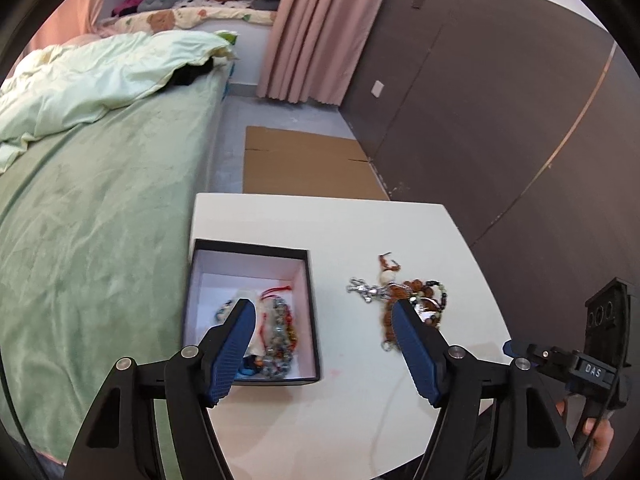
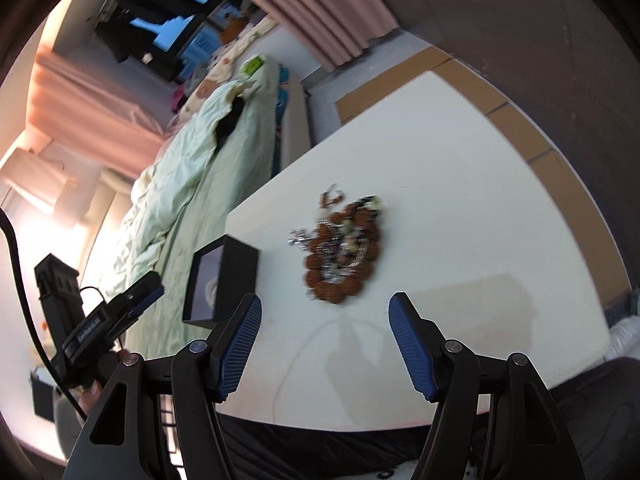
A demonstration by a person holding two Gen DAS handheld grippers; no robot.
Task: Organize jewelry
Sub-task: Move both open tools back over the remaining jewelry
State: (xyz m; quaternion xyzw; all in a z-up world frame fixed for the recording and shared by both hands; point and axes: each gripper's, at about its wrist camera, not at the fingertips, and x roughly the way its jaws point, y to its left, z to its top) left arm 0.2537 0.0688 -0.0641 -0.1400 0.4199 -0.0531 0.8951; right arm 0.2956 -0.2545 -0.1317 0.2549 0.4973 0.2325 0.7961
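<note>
Jaws on both grippers stand spread wide with nothing between them. Seen from its own camera, the left gripper (image 1: pixel 324 312) hangs above the white table (image 1: pixel 360 224), one blue pad over the black box (image 1: pixel 250 312) at lower left of centre, the other over the loose jewelry pile (image 1: pixel 404 300) just right of centre. That box has a pale lining and already holds several beaded bracelets (image 1: pixel 280 332) and a red cord, bunched toward its near side. On the bare table, well apart from the box, the pile is a tangle of brown beads, a silver chain and dark and pale beads. From the right wrist view, the right gripper (image 2: pixel 325 312) hovers low in the frame, short of the blurred pile (image 2: pixel 340 248) at centre, with the box (image 2: pixel 224 280) at left. A green bed (image 1: pixel 92 208) fills the left side.
</note>
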